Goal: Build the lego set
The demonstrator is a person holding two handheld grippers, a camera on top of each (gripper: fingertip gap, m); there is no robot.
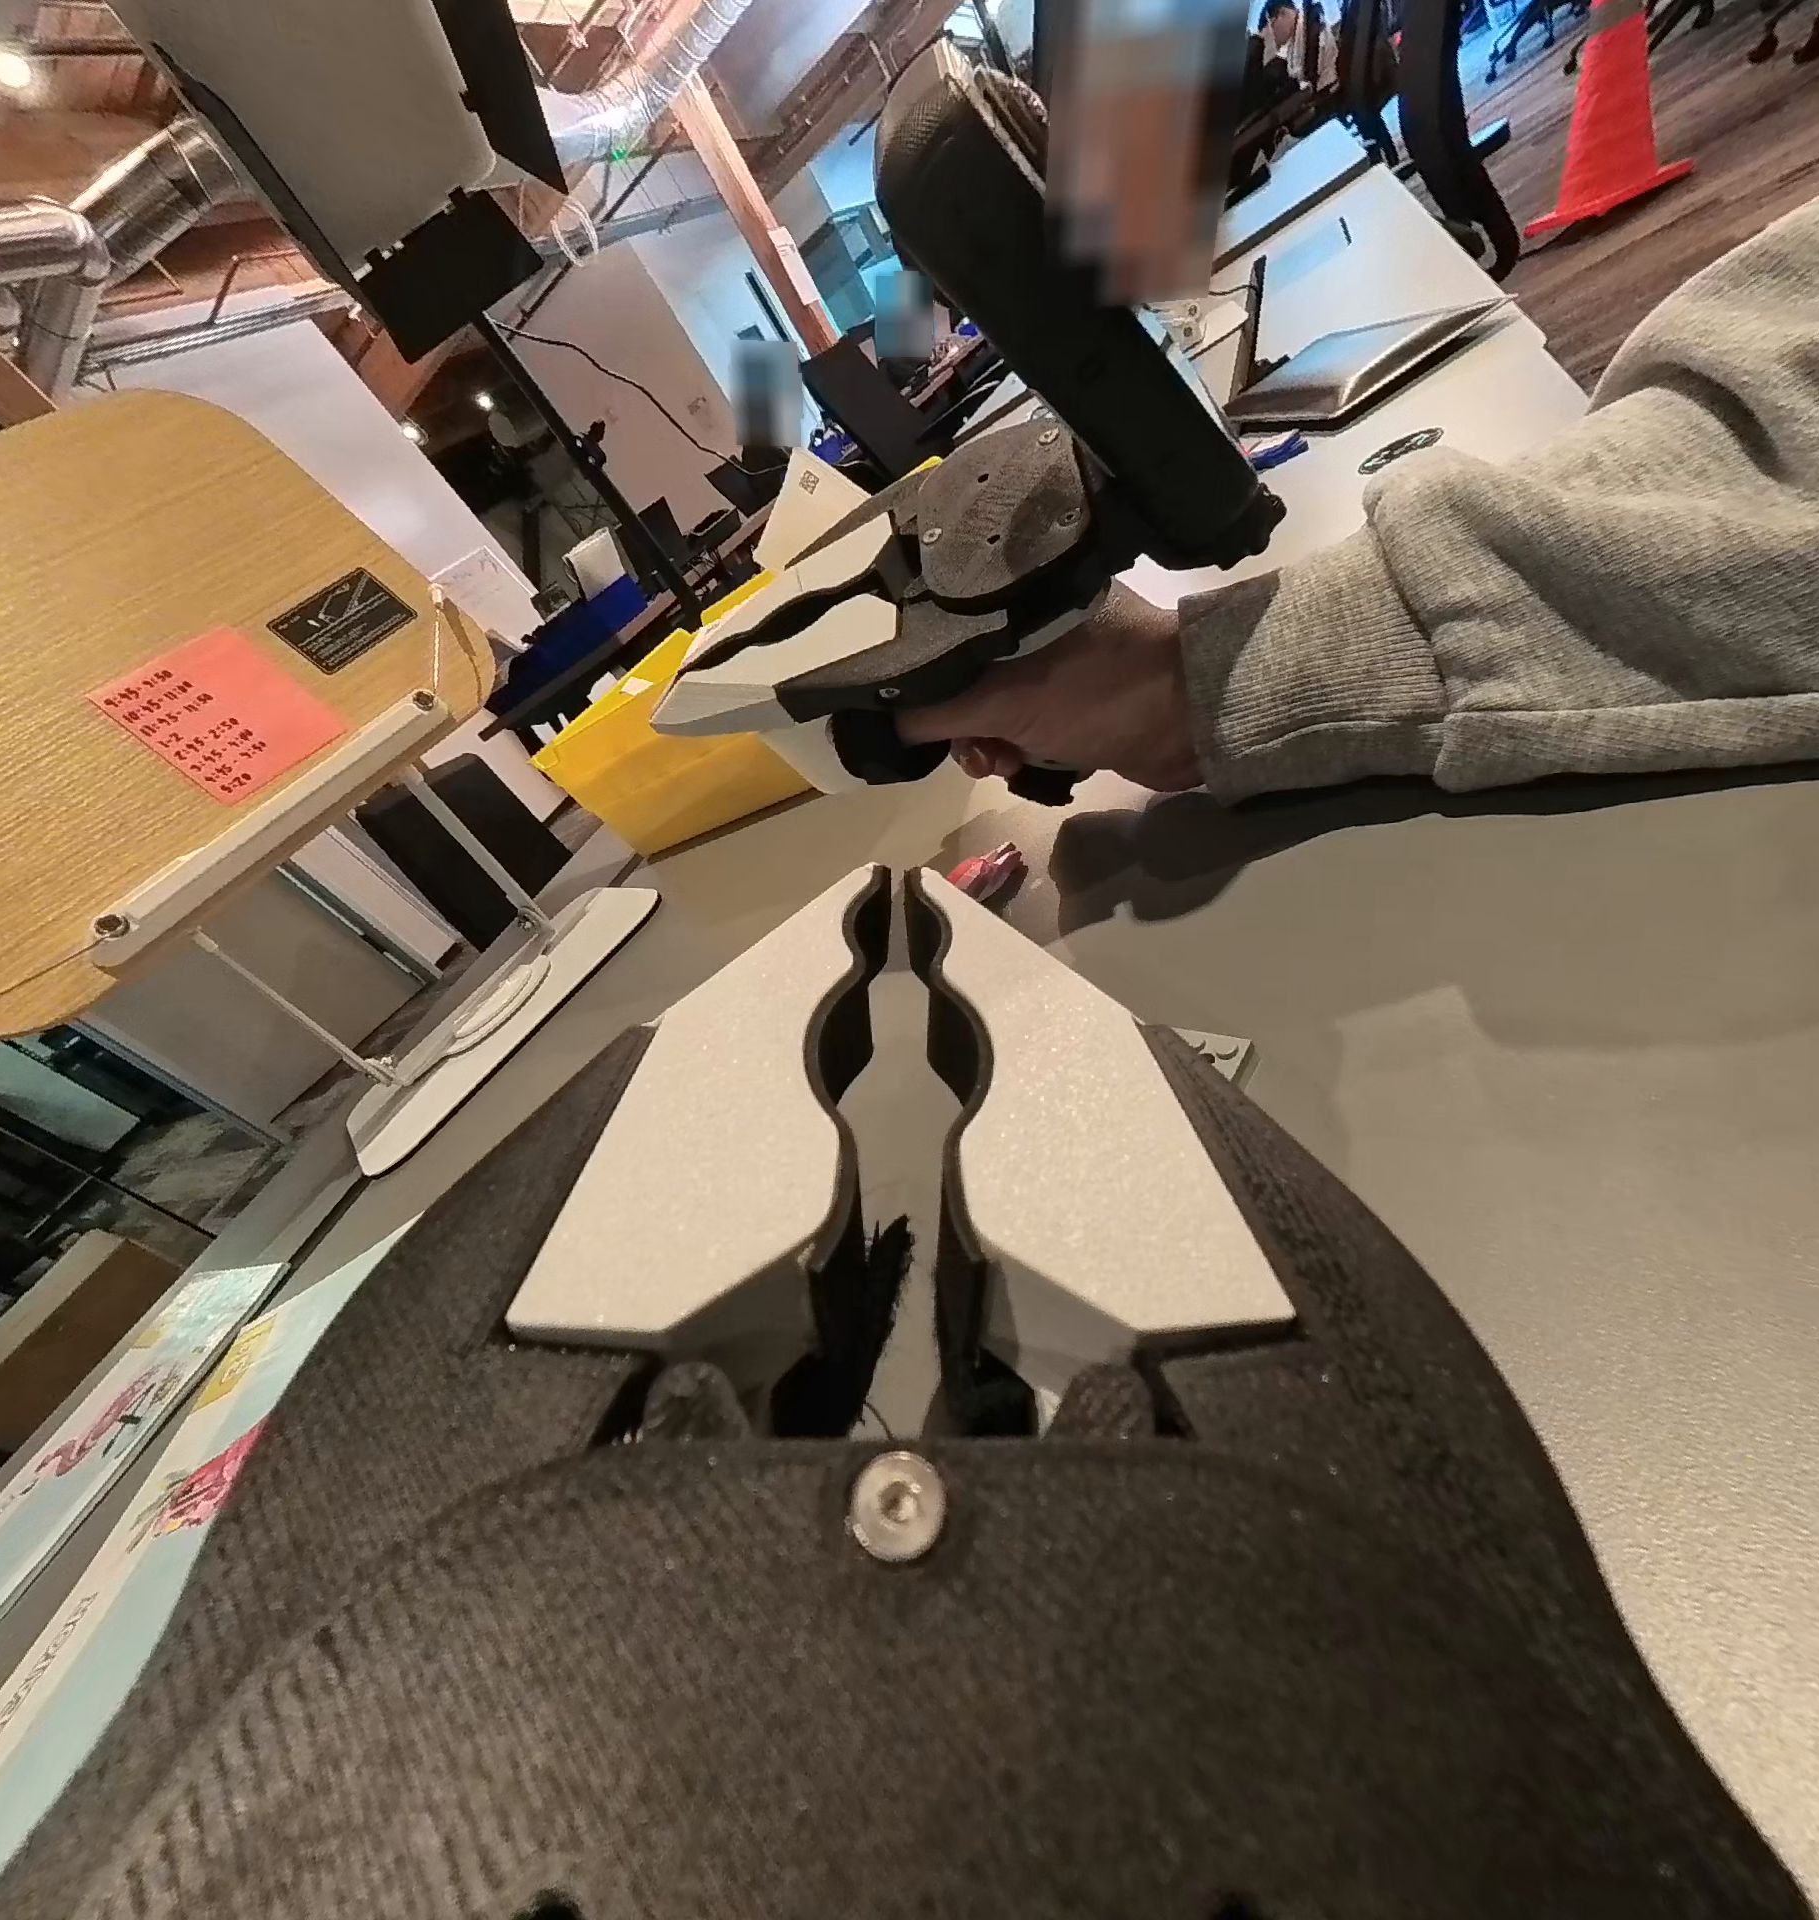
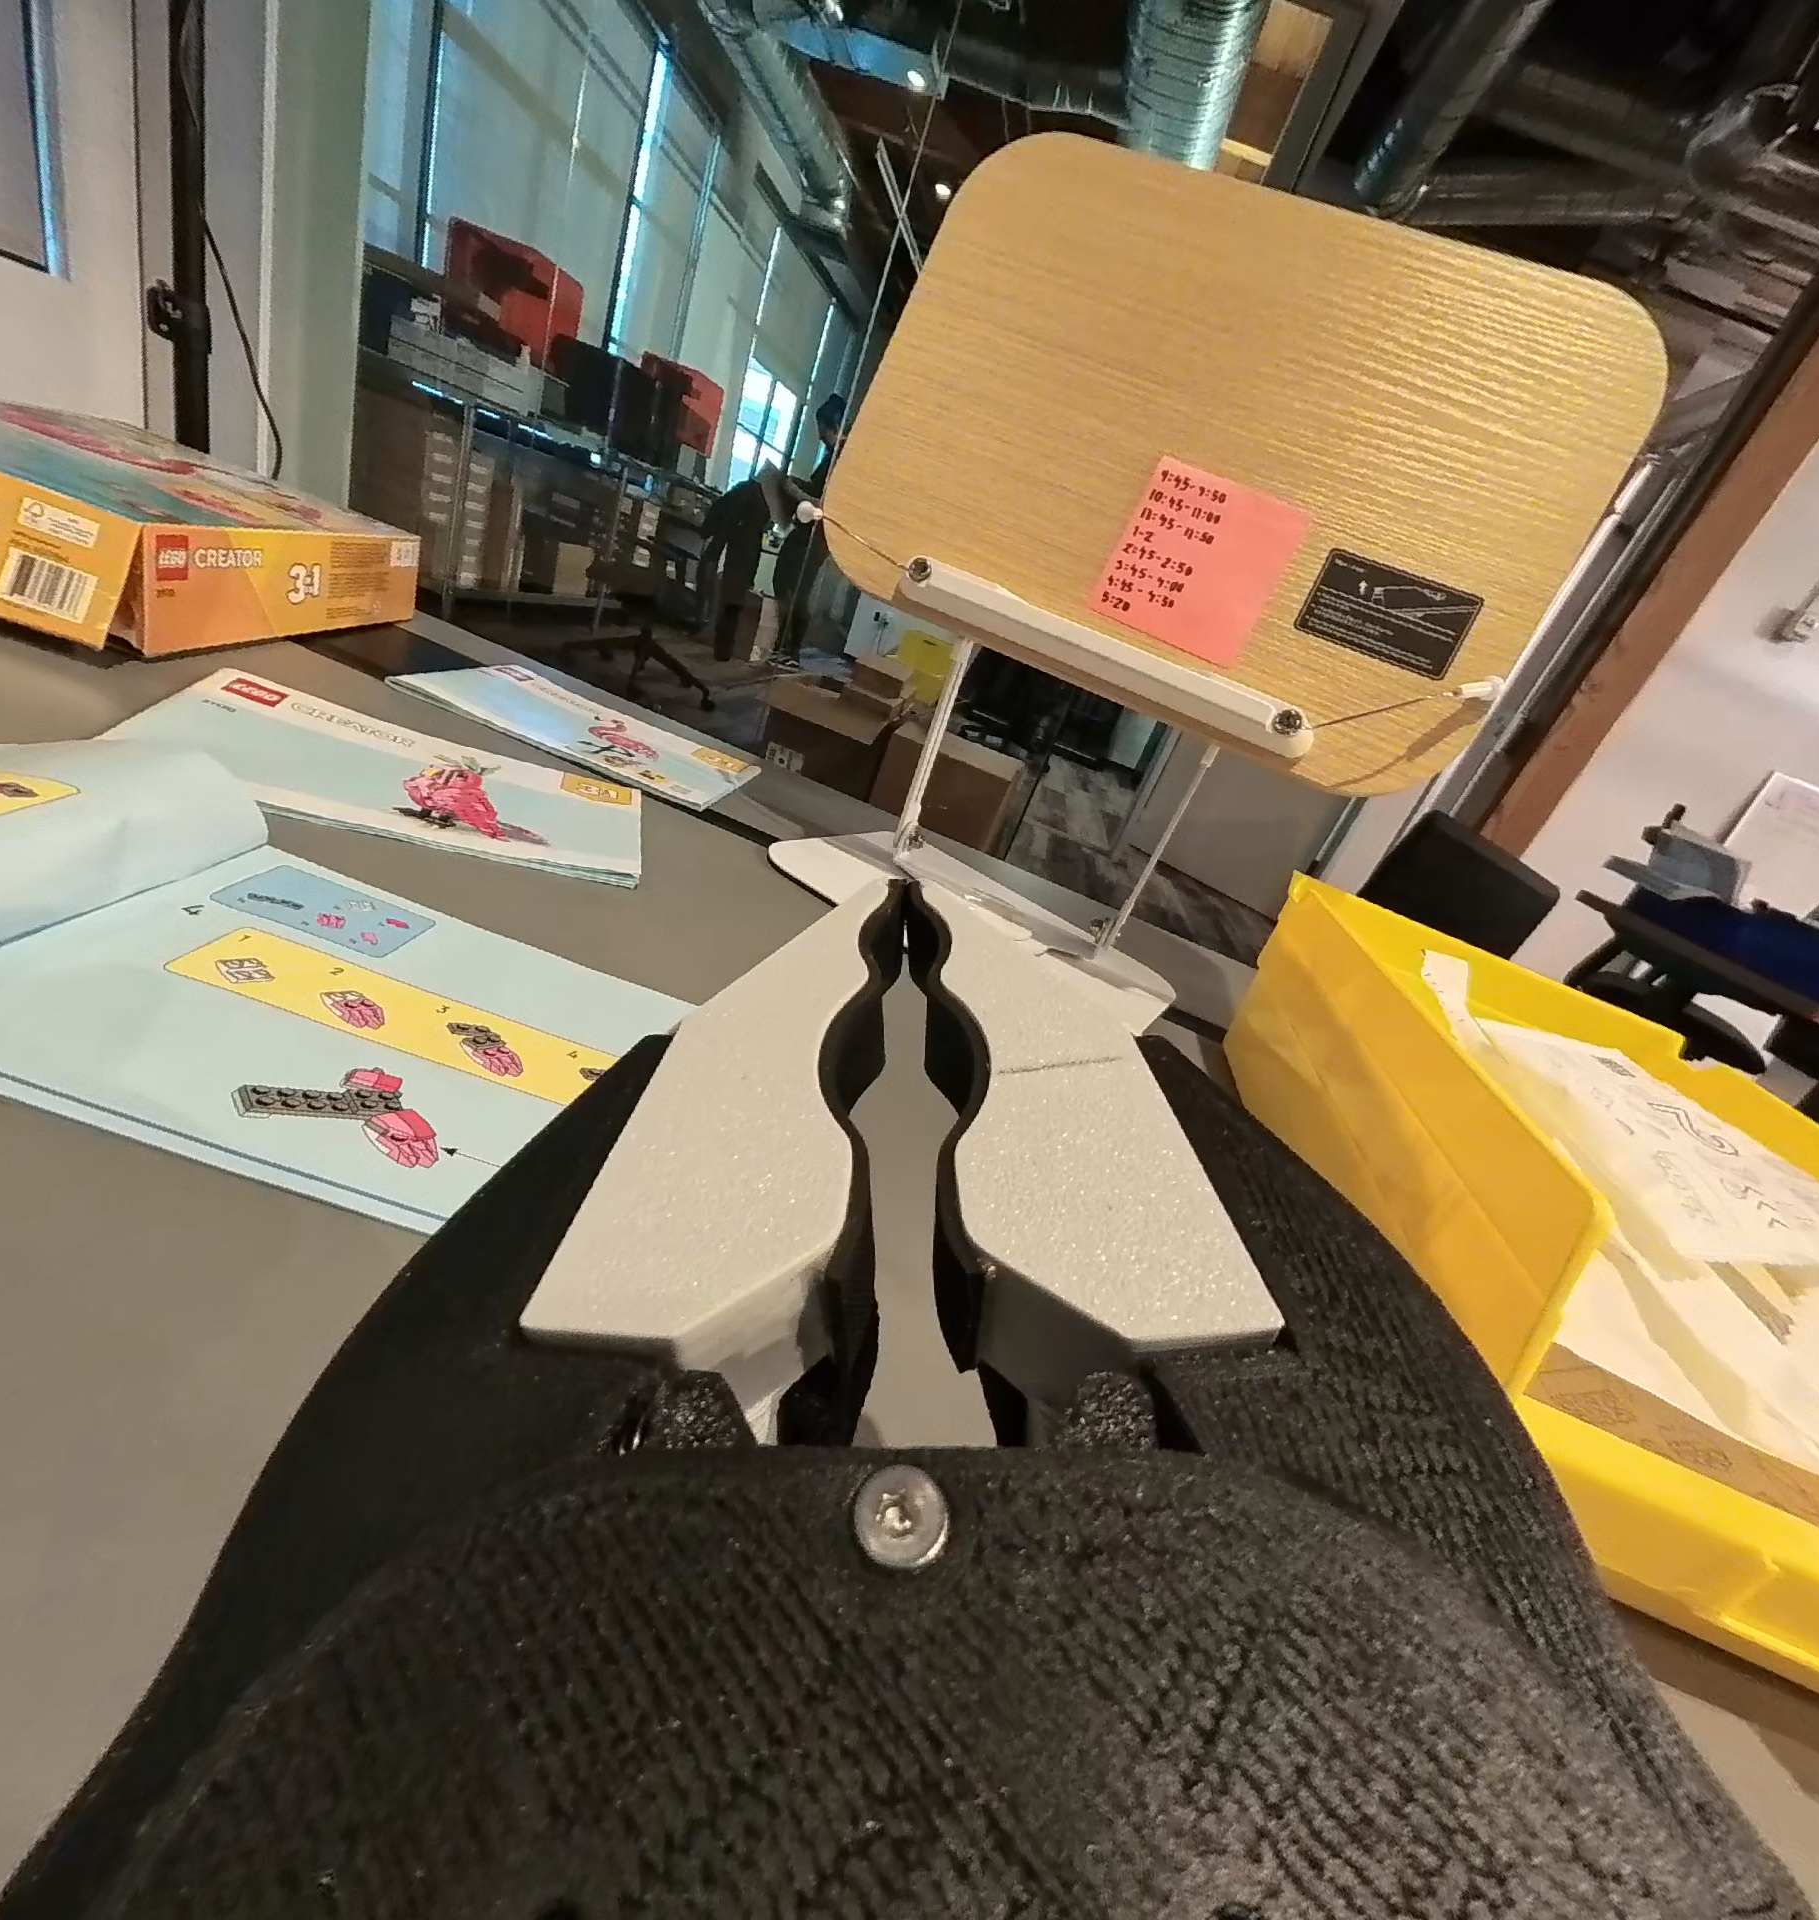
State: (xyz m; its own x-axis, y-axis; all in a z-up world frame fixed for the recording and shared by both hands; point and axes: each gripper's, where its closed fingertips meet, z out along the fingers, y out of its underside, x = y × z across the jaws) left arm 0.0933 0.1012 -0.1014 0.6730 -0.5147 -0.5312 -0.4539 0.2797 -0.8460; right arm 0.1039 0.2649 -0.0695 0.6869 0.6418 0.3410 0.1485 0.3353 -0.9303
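My left gripper (image 1: 897, 881) is shut and empty, resting low over the grey table (image 1: 1456, 1195). A small pink lego piece (image 1: 988, 868) lies on the table just beyond and right of its tips. A small pale tile (image 1: 1225, 1055) lies by its right finger. My right gripper (image 2: 903, 889) is shut and empty; in the left wrist view it (image 1: 692, 675) is held above the table by a hand in a grey sleeve (image 1: 1611, 582). An open instruction booklet (image 2: 261, 1018) lies to the left of the right gripper.
A wooden book stand (image 2: 1248, 436) with a pink note stands ahead of the right gripper, and shows at left in the left wrist view (image 1: 157, 675). A yellow bin (image 2: 1404, 1195) of paper bags is at right. Two closed booklets (image 2: 417, 790) and the set's box (image 2: 157, 571) lie at left. The grippers' ends are close to 15 centimetres from one another.
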